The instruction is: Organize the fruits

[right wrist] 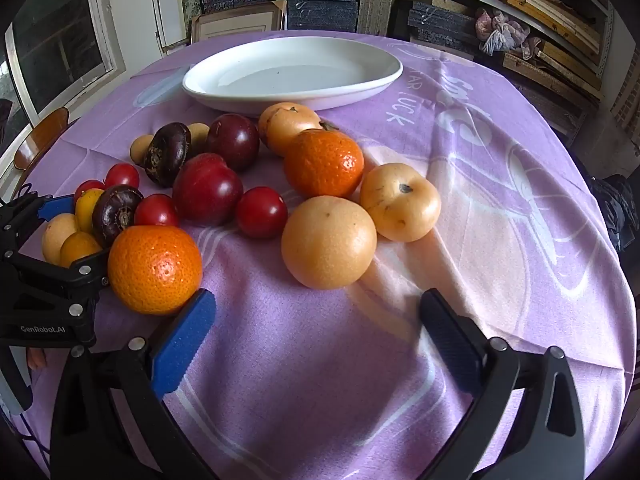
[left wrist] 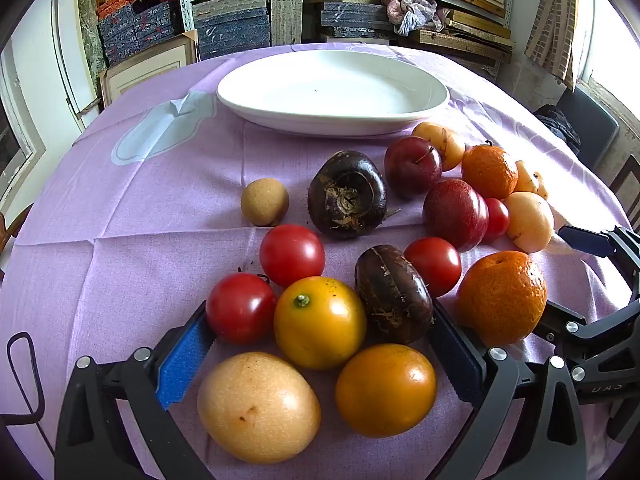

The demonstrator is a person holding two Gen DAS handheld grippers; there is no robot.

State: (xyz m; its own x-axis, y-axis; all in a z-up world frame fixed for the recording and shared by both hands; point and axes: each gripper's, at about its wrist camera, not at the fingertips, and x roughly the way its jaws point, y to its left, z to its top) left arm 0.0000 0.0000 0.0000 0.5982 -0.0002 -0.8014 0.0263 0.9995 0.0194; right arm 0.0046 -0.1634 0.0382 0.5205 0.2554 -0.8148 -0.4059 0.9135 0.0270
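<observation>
Many fruits lie on a purple cloth in front of an empty white oval plate [left wrist: 332,92], which also shows in the right wrist view [right wrist: 292,74]. My left gripper [left wrist: 320,344] is open, its fingers either side of a yellow-orange fruit [left wrist: 320,322], a second orange fruit [left wrist: 386,390] and a pale yellow fruit [left wrist: 258,406]; a red tomato [left wrist: 240,308] and a dark chestnut-like fruit [left wrist: 394,294] sit at its fingertips. My right gripper [right wrist: 318,316] is open and empty, just short of a pale round fruit [right wrist: 328,242]. A tangerine [right wrist: 154,270] lies by its left finger.
Dark red plums [right wrist: 206,190], more tomatoes [right wrist: 260,212], a second tangerine [right wrist: 324,164] and pale fruits [right wrist: 400,202] crowd the cloth between the grippers and the plate. Shelves of stacked boxes [left wrist: 232,24] stand behind the table. The left gripper's body [right wrist: 44,276] is at the right view's left edge.
</observation>
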